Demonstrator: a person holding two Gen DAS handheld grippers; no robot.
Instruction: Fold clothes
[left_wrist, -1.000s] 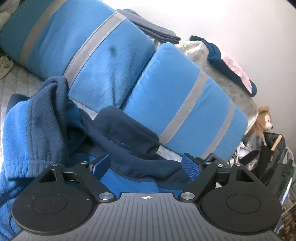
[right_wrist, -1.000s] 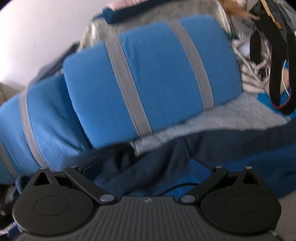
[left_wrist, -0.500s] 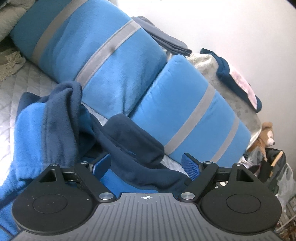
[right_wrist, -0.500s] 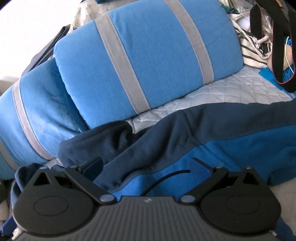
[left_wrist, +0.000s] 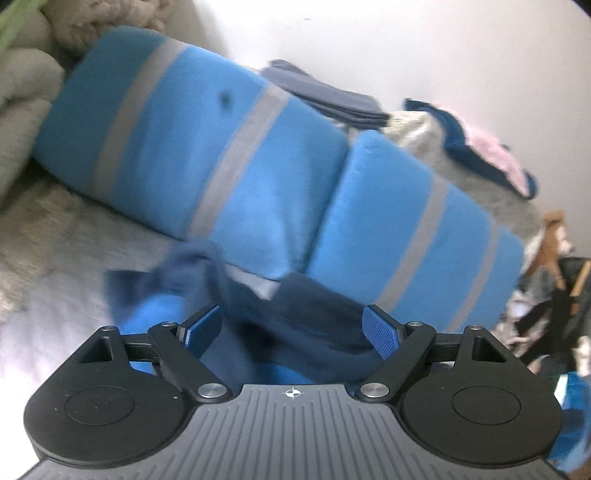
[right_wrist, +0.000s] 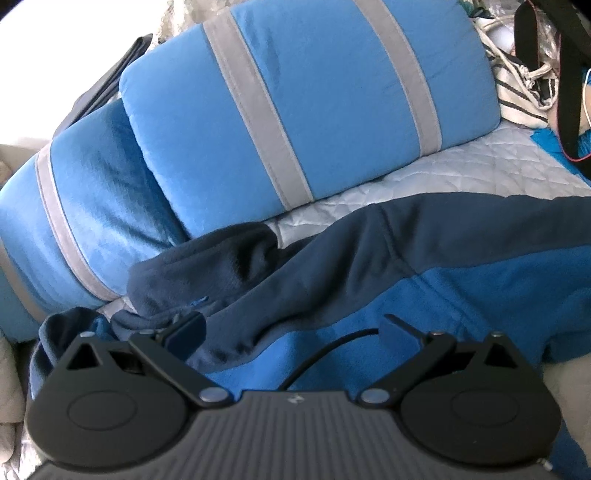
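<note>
A fleece jacket (right_wrist: 424, 280), bright blue with navy shoulders and collar, lies crumpled on the quilted bed. In the left wrist view the fleece jacket (left_wrist: 306, 325) is blurred and sits low, just beyond the fingers. My left gripper (left_wrist: 292, 328) is open wide above the navy collar, and its blue pads (left_wrist: 382, 332) touch no cloth. My right gripper (right_wrist: 292, 329) is open too and hovers over the jacket's blue body. A thin black cord (right_wrist: 325, 349) curves across the fabric between its fingers. Neither gripper holds anything.
Two blue pillows with grey stripes (left_wrist: 207, 158) (right_wrist: 303, 103) lean along the wall behind the jacket. Folded clothes (left_wrist: 332, 96) and a pink and navy pile (left_wrist: 487, 158) rest behind them. A teddy bear (left_wrist: 554, 236) and bags (right_wrist: 524, 85) crowd the right side. Grey quilt (right_wrist: 480, 166) shows around the jacket.
The left gripper has drawn back and risen, so the jacket looks smaller and lower and the picture is blurred. The right view has tilted down a little onto the jacket. Both grippers stayed open.
</note>
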